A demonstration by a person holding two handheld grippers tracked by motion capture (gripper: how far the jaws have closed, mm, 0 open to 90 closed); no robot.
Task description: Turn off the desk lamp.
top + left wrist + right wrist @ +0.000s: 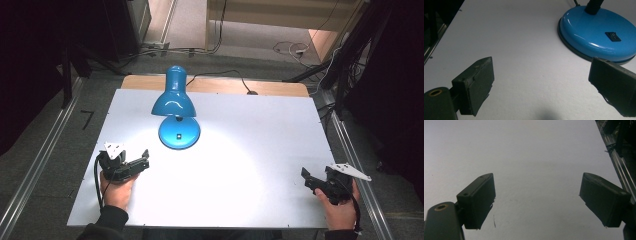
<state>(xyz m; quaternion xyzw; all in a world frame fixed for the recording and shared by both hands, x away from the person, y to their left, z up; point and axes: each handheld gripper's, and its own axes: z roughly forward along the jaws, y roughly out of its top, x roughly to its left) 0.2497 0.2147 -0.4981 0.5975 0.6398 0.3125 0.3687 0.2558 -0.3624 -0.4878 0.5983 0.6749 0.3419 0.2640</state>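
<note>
While both forearms come in from the bottom edge of the high view, each hand grips its tool low over the white table [240, 165], one near each front corner. The left hand [118, 189] sits at about eight o'clock from the table's middle, wrist bent so that the left gripper [144, 161] points up and to the right, toward one o'clock, at the lamp. A dark sleeve [107, 222] covers that forearm, and a black cable [96, 182] loops along the outer side of the hand. In the left gripper view its two black jaws stand spread wide, with bare tabletop between them and nothing held.

The right hand [340, 210] rests at about four o'clock, close to the table's right edge. The right gripper [306, 177] points up and to the left, toward ten o'clock, with its grey three-cornered plate [350, 171] sticking out to the right. In the right gripper view its jaws are likewise spread wide over empty white surface, gripping nothing.

A blue desk lamp [175, 97] stands at about eleven o'clock from the table's middle, well apart from the right gripper and near the left one. Its round base [596, 35] lies at one o'clock in the left gripper view, just beyond the right-hand jaw, with a small black rocker switch [613, 36] on top. The shade tilts forward over the base and throws a bright pool of light on the table. A black cord [225, 77] runs from the lamp toward the far edge.
</note>
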